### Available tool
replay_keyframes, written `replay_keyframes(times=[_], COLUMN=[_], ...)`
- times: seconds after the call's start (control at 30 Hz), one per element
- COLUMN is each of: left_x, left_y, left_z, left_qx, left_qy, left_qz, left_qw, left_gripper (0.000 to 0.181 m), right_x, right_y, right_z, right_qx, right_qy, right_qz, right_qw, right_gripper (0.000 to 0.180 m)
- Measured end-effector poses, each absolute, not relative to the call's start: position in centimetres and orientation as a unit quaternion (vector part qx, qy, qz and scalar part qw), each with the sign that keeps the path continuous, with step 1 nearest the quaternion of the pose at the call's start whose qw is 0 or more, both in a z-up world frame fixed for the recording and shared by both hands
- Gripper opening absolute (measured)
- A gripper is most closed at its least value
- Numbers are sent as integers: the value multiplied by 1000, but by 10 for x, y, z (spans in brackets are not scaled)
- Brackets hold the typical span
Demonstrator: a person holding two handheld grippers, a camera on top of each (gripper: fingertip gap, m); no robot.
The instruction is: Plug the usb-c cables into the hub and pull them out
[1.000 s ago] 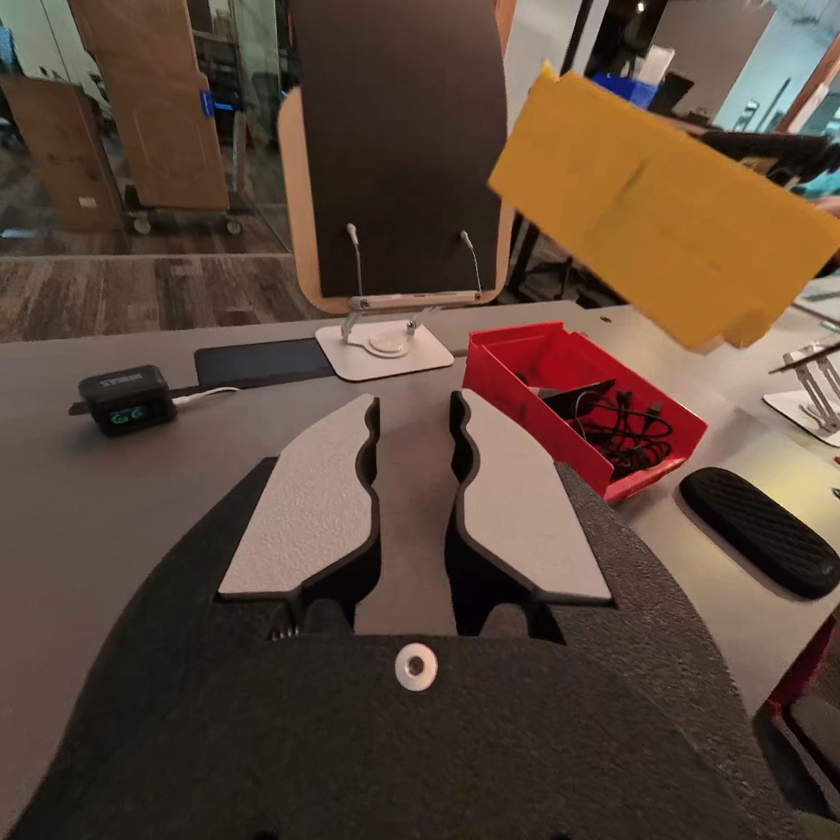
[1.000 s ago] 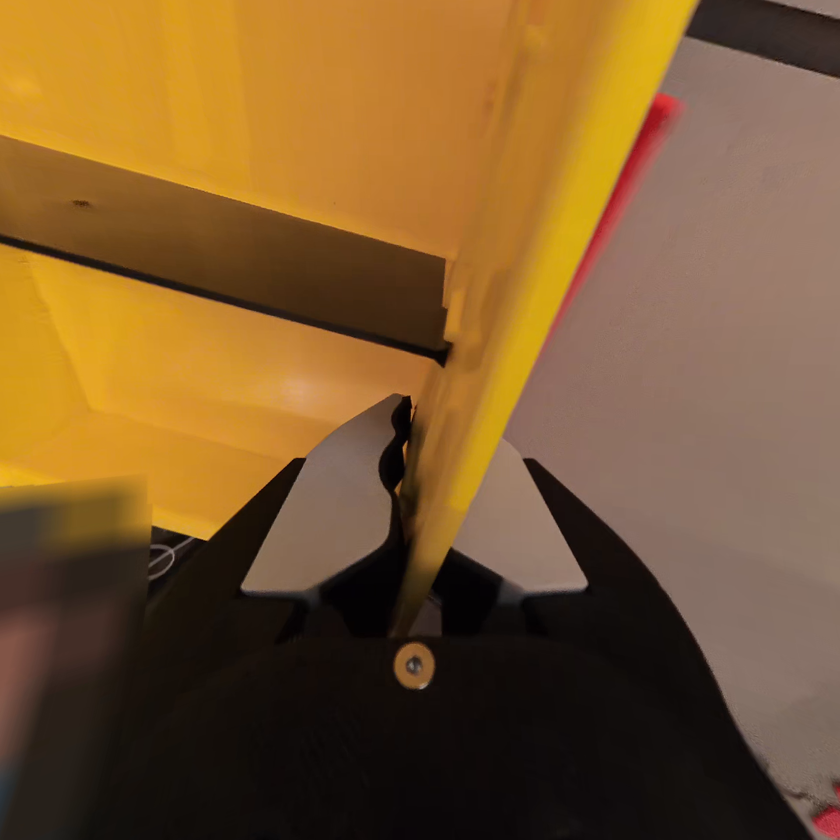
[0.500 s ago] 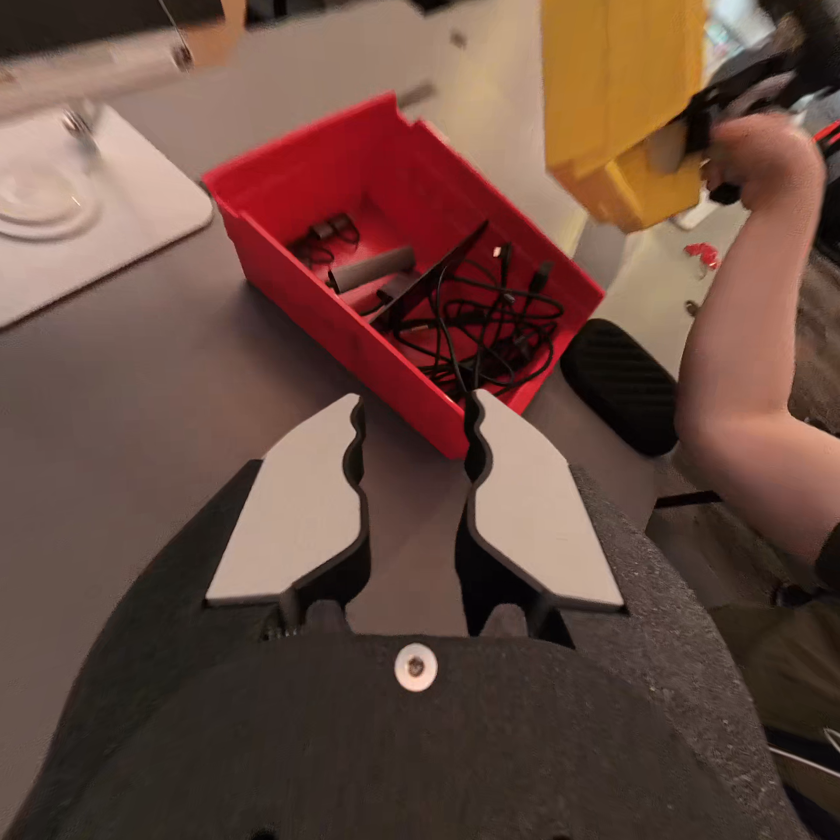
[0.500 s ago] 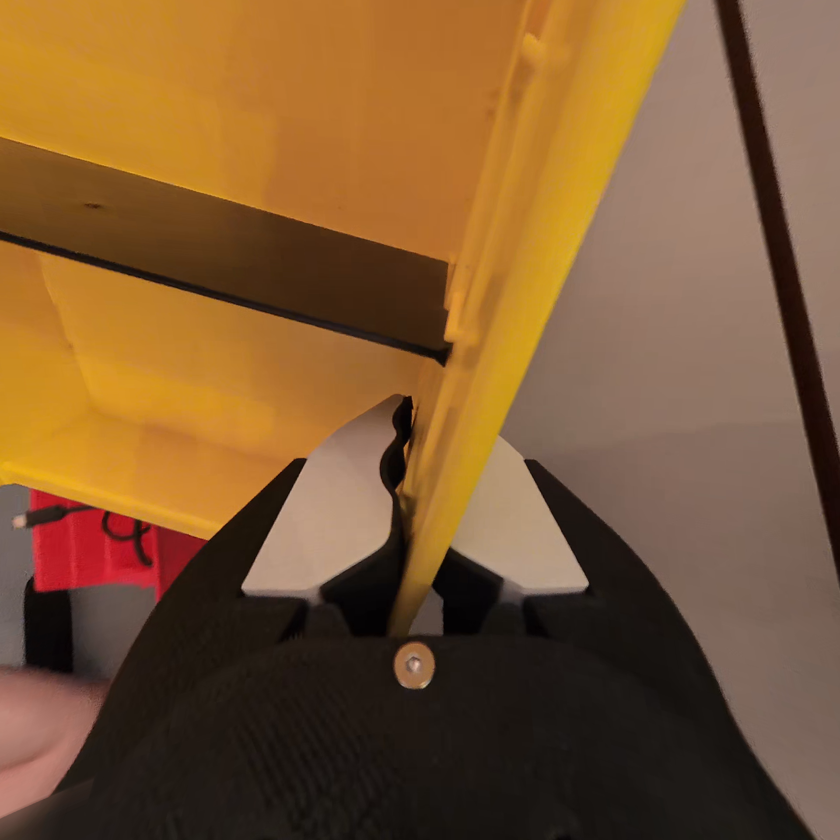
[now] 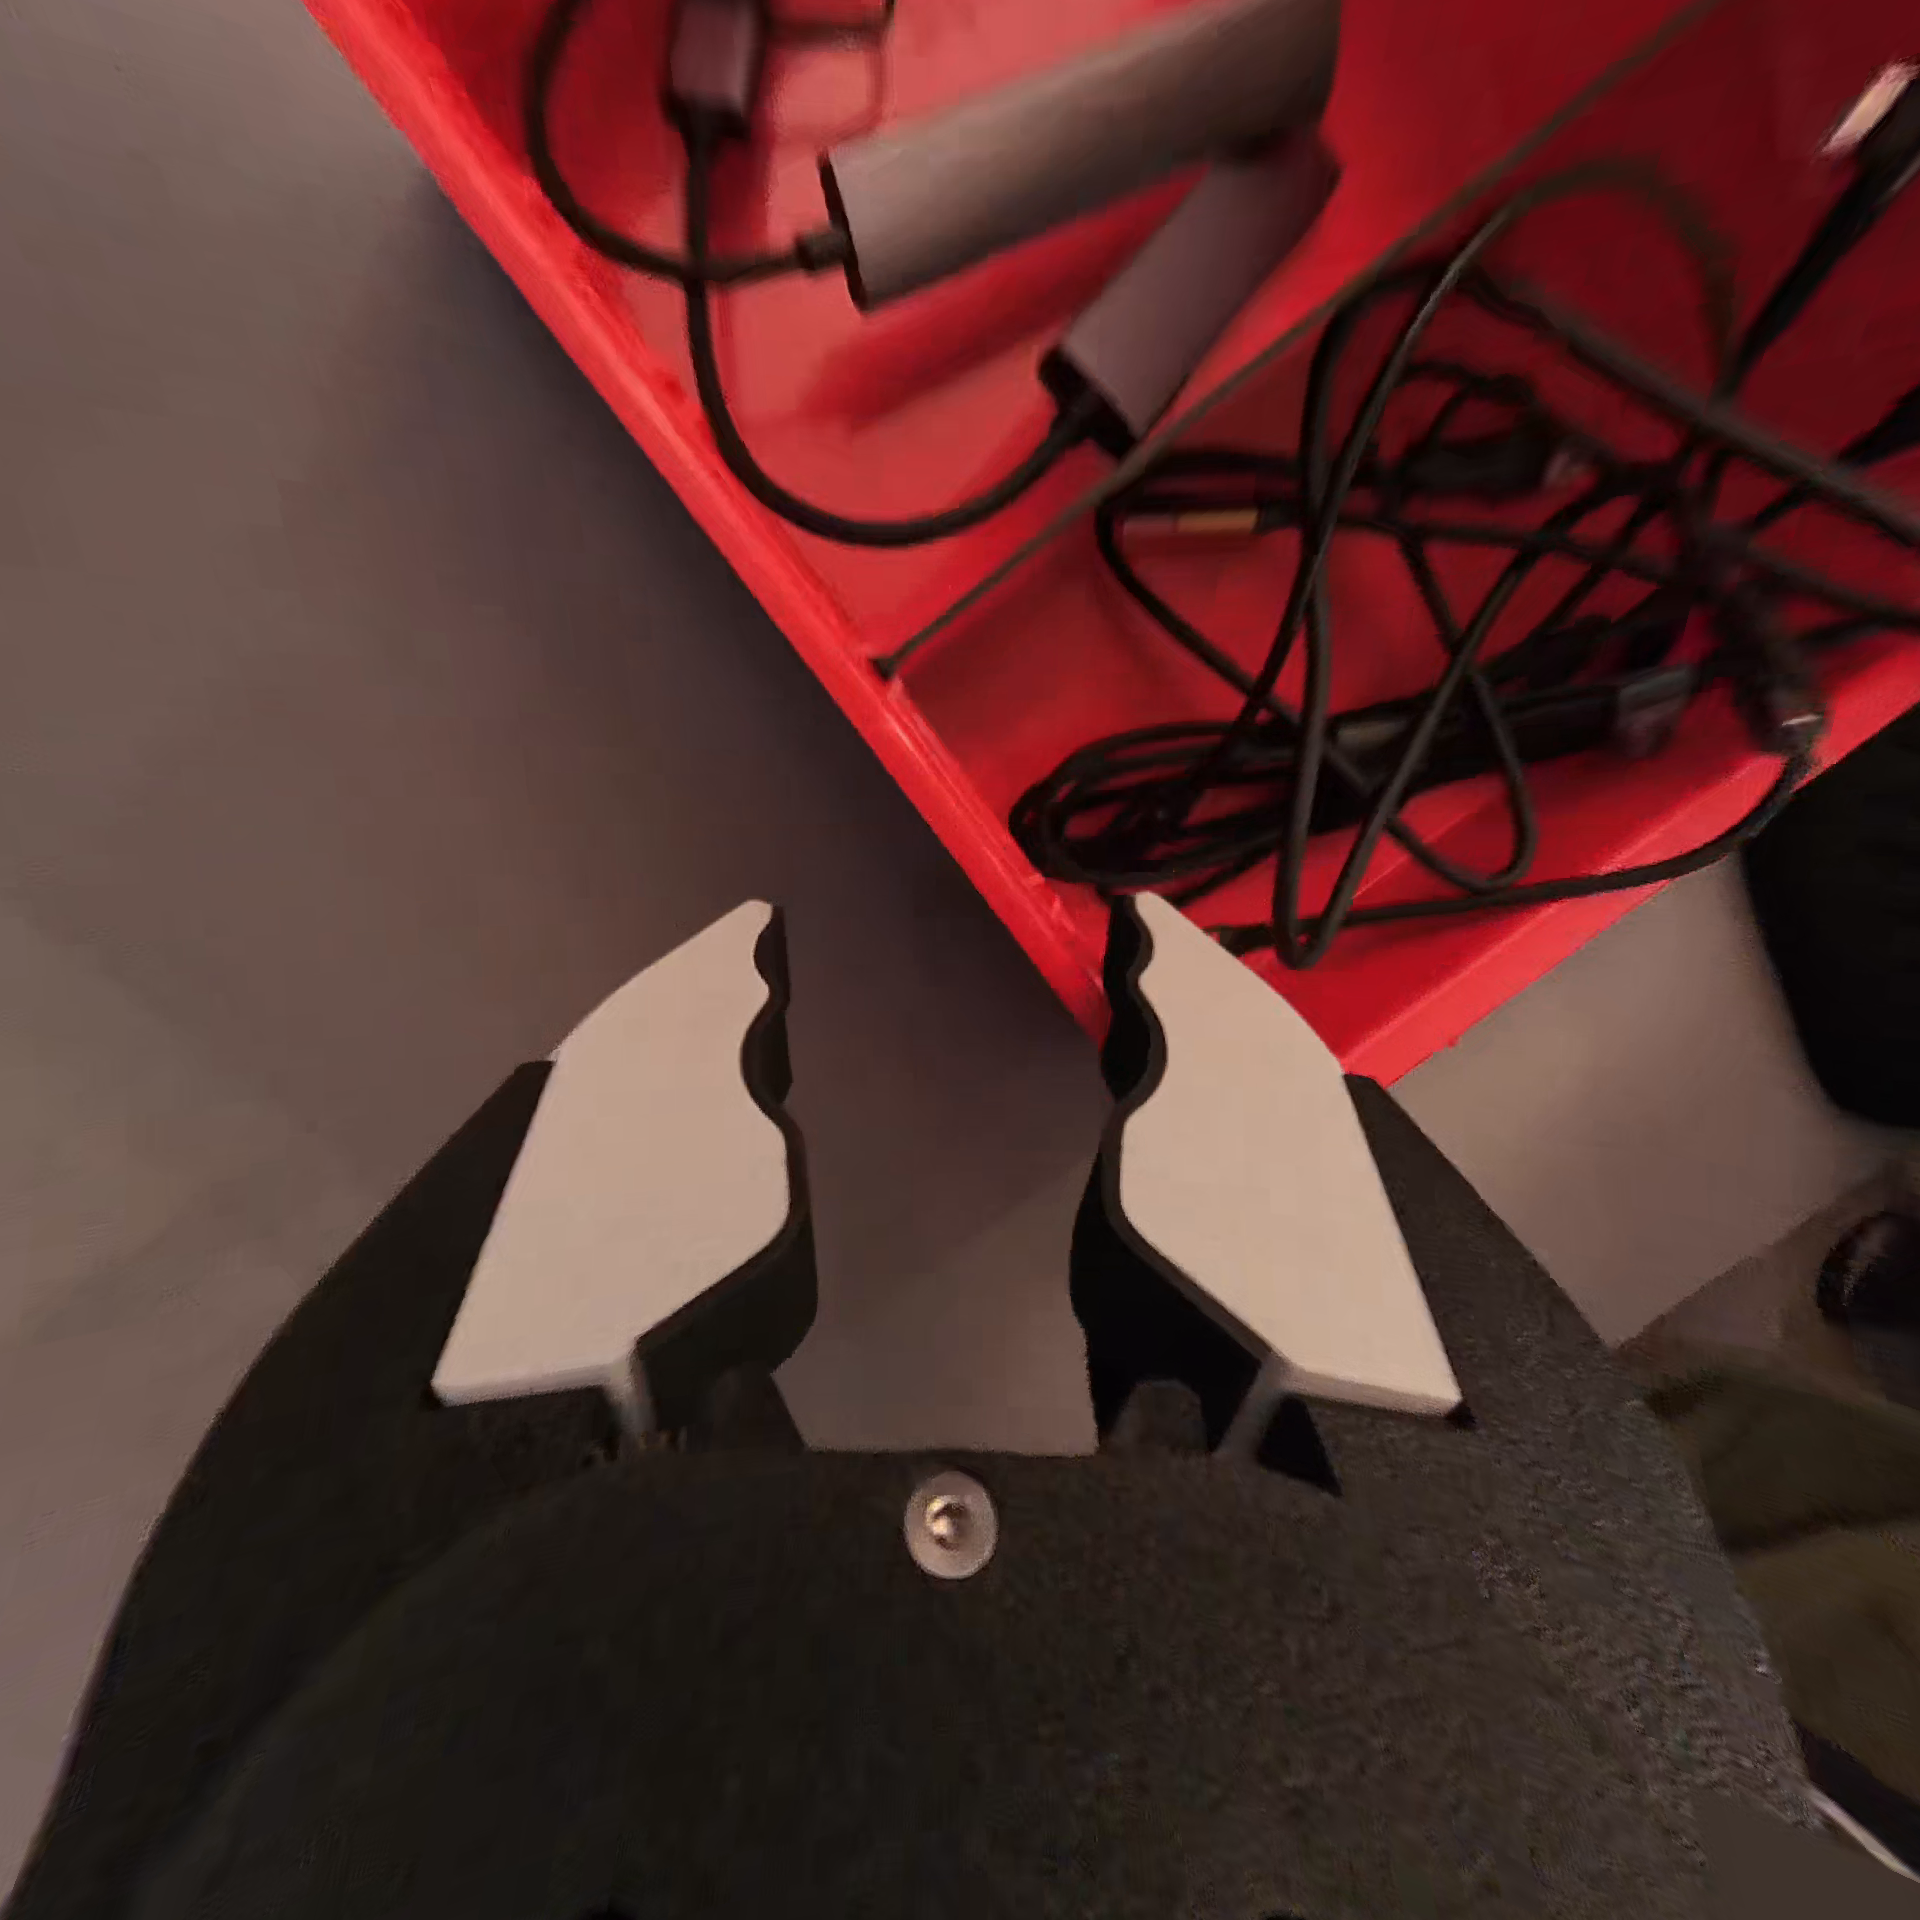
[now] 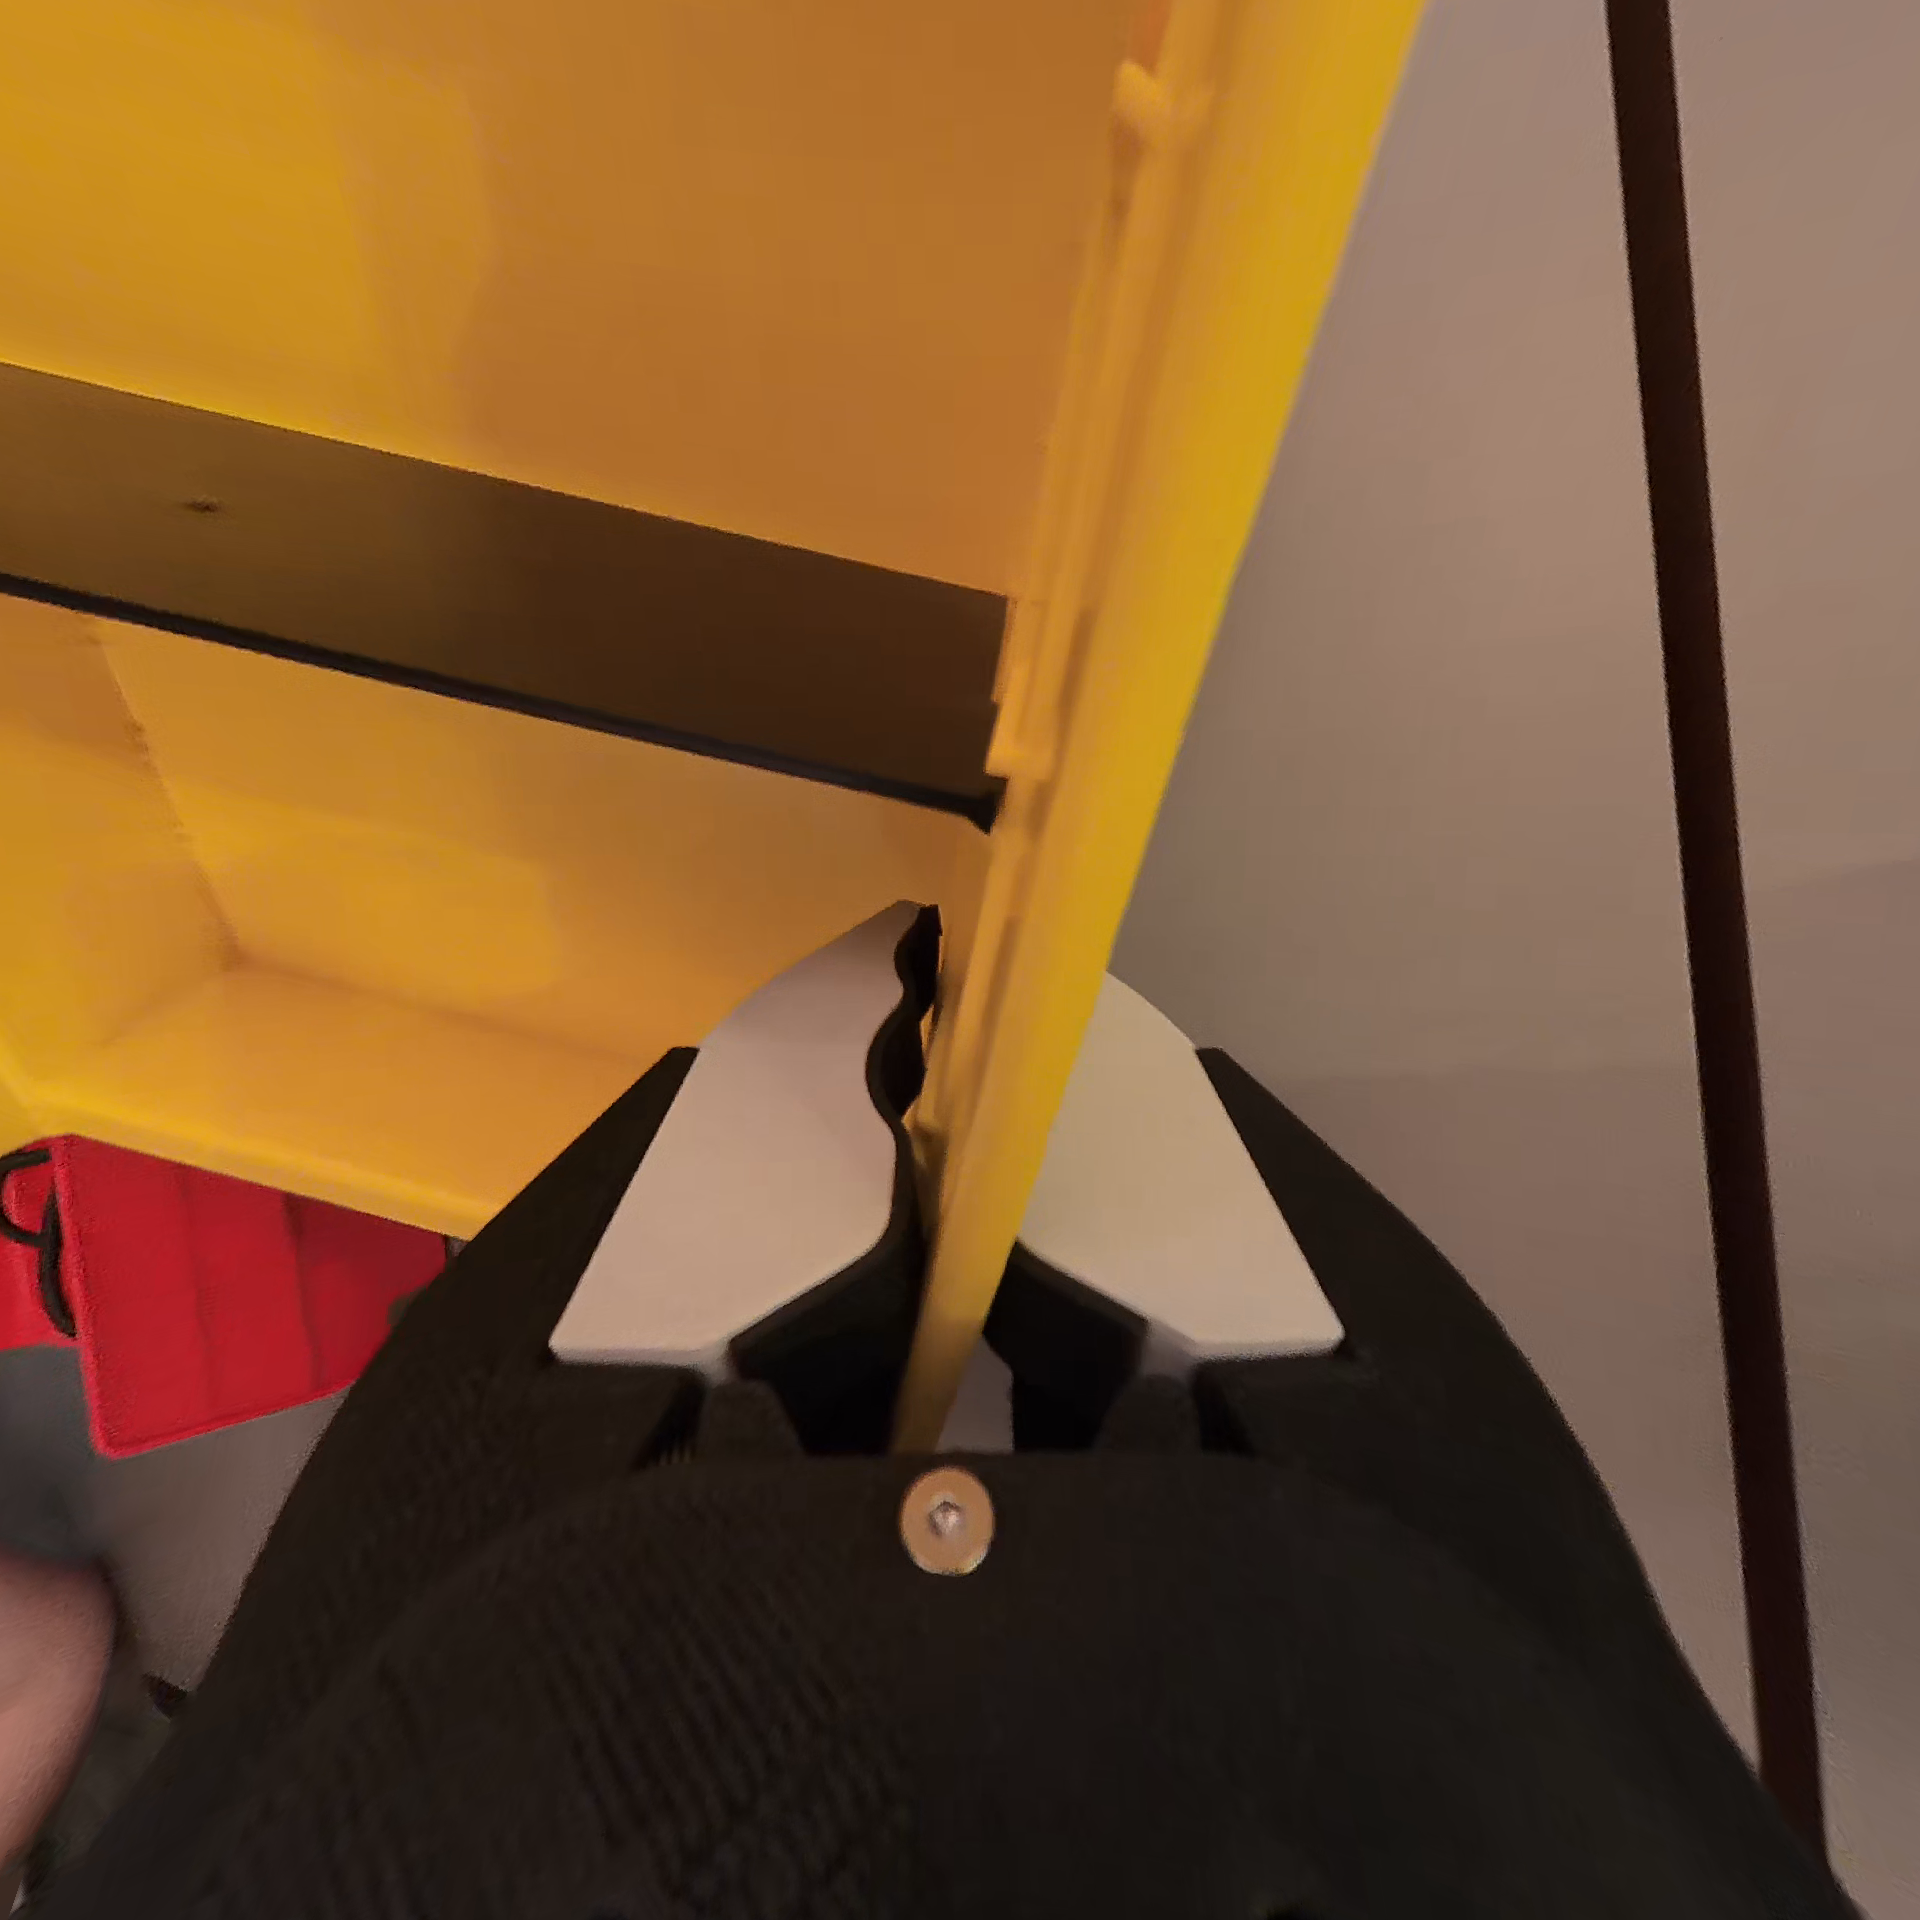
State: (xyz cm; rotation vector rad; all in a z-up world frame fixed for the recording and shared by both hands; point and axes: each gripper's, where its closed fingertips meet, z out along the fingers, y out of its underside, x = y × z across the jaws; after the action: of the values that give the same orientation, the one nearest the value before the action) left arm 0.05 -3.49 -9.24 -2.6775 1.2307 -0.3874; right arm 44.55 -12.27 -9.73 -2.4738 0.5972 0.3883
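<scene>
Grey table [image 5: 312,623] fills most of both views; matte, bare where it shows. In the right wrist view a thin dark strip [image 6: 1704,831] runs top to bottom across the table at the far right. Room beyond isn't visible in either view.

Red bin [image 5: 1039,935] sits on the table, corner just ahead of the left gripper [image 5: 951,925]. A thin black divider [image 5: 1299,343] splits it. Far compartment: two grey hubs, the big hub [image 5: 1070,156] lying across, the small hub [image 5: 1174,322] beside and below it, each w/ a short black lead. Near compartment: tangle of black cables [image 5: 1455,707], plug ends blurred. Left gripper hangs above the table edge of the bin, fingers apart, nothing between them; its right fingertip overlaps the bin's near corner in view, contact can't be judged. Hubs and cables lie ahead and to the right of it, well apart from the tips.

Right gripper [image 6: 997,956] is clamped on the side wall of a yellow bin [image 6: 623,312], one finger inside, one outside. Yellow bin is tilted, w/ a dark divider [image 6: 499,613] across it, no contents seen. Red bin shows again, low left, under the yellow one's edge.
</scene>
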Motion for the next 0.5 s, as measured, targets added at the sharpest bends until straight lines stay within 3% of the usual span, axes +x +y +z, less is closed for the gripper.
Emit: replay_keyframes(times=[0.03,0.17,0.3,0.5], left_x=[5,7,14,0], left_y=[-39,-41,-39,-12], left_z=[-95,-99,-96,-97], left_qx=[-901,-914,-912,-919], left_qy=[401,361,356,375], left_qz=[-151,-184,-193,-74], left_qw=[65,-5,-59,-98], left_gripper=[66,54,15,6], right_x=[446,440,443,440], right_y=[-123,-124,-130,-131], right_z=[-98,-101,-106,-118], right_qx=[-924,-926,-938,-952], right_qy=[221,212,207,190], right_qz=[144,159,132,115], right_qw=[277,269,245,210], right_gripper=[5,5,5,5])
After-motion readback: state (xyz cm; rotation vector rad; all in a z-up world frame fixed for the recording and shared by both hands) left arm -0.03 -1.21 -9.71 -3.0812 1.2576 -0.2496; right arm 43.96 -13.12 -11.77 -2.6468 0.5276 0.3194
